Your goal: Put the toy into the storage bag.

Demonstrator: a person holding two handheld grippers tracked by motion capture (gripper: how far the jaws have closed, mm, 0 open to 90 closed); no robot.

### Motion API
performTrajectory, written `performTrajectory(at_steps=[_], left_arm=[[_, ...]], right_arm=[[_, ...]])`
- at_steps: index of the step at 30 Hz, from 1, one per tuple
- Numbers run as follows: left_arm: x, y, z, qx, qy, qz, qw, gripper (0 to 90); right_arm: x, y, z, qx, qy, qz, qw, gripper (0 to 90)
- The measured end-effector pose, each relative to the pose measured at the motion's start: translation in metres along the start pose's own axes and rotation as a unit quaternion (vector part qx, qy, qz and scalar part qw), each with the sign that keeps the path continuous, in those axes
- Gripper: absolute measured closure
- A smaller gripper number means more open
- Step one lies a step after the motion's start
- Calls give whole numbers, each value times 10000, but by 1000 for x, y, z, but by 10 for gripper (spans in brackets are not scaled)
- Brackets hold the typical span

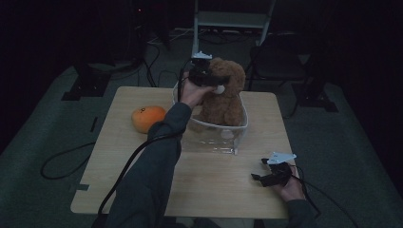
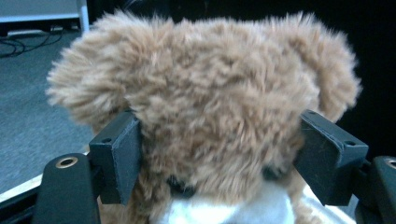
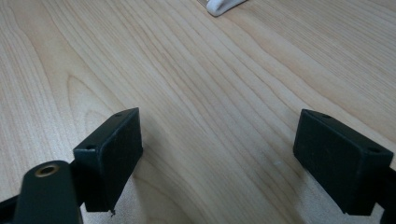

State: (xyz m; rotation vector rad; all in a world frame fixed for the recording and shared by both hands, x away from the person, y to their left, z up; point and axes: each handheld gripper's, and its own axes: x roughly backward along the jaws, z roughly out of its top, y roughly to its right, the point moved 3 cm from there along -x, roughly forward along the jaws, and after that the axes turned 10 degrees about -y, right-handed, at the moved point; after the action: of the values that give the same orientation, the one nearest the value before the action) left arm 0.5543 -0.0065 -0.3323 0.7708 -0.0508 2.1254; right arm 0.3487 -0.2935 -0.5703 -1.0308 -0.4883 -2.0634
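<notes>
Teddy bear (image 1: 223, 97) sits upright in bowl (image 1: 228, 137), at table's (image 1: 209, 190) far middle. Round fruit (image 1: 147, 118) on table left of bowl, just beside it, apart. Left gripper (image 1: 209, 78) at bear's head, above bowl's left rim (jaws either side of head (image 2: 219, 112), pads touching fur). Right gripper (image 1: 273, 173) near table's front right corner, right of and nearer than bowl, well apart from bear, over bare tabletop (image 3: 210, 93).

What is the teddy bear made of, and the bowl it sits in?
The teddy bear looks like soft plush: its brown fur is long and fluffy, and it bulges between the left gripper fingers. The bowl seems to be clear glass or plastic, since the table, pale matte wood grain, shows through it.
</notes>
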Motion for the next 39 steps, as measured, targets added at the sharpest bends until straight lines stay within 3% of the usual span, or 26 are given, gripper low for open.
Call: performTrajectory(at_steps=[5, 7, 23, 28, 29, 33, 39], left_arm=[[0, 1, 1, 8, 62, 51, 10000, 239], [1, 2, 1, -35, 227, 209, 9995, 240], [-1, 7, 5, -109, 418, 182, 9989, 248], [-1, 11, 2, -153, 190, 180, 9995, 277], [0, 15, 1, -282, 41, 246, 9993, 285], [2, 24, -6, -587, -82, 309, 9978, 298], [0, 32, -12, -719, -278, 273, 9967, 318]], right_arm=[[0, 0, 0, 0, 0, 0, 10000, 149], [0, 0, 0, 1, 0, -1, 10000, 149], [0, 0, 0, -1, 0, -1, 10000, 149], [0, 0, 0, -6, -3, 0, 10000, 149], [0, 0, 0, -5, -3, 0, 10000, 149], [0, 0, 0, -1, -2, 0, 10000, 149], [0, 0, 0, -4, 1, -6, 10000, 149]])
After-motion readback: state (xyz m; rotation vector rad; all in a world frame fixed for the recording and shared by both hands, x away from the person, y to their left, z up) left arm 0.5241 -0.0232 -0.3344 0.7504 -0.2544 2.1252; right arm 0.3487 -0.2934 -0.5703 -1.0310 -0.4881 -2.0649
